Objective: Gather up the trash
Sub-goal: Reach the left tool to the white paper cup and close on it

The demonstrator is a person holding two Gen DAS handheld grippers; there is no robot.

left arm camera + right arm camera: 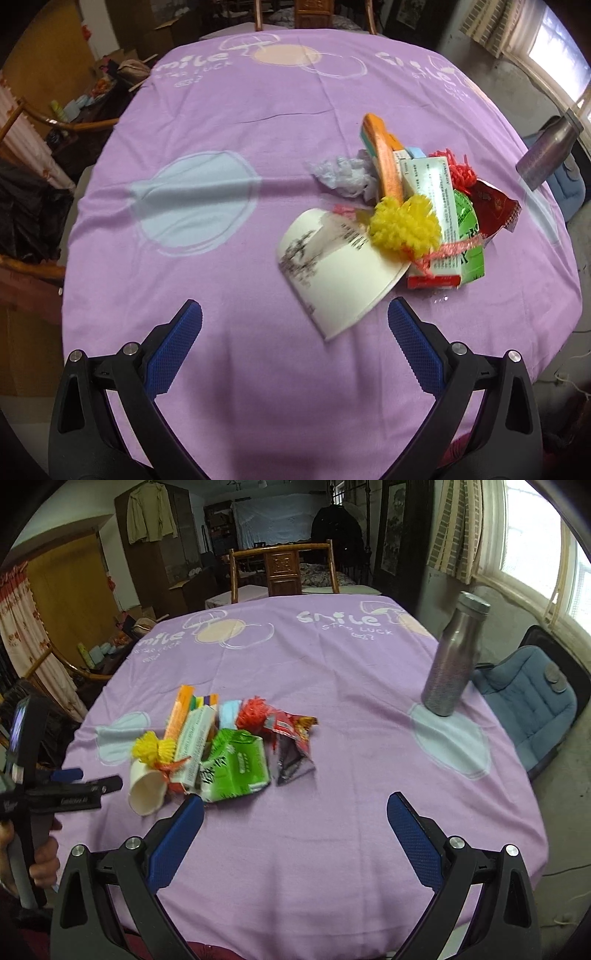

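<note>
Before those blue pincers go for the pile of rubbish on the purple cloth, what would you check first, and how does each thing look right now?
1. Left gripper open and empty: ok.
2. Right gripper open and empty: ok.
3. Paper cup within easy reach of the left gripper, lying on its side just ahead of it: ok.
4. Trash gathered in one heap, with the green carton and red wrapper close together: ok.
5. Metal bottle upright and well apart from the heap: ok.
6. Bin or bag to drop the trash into: cannot tell, none in view.
</note>
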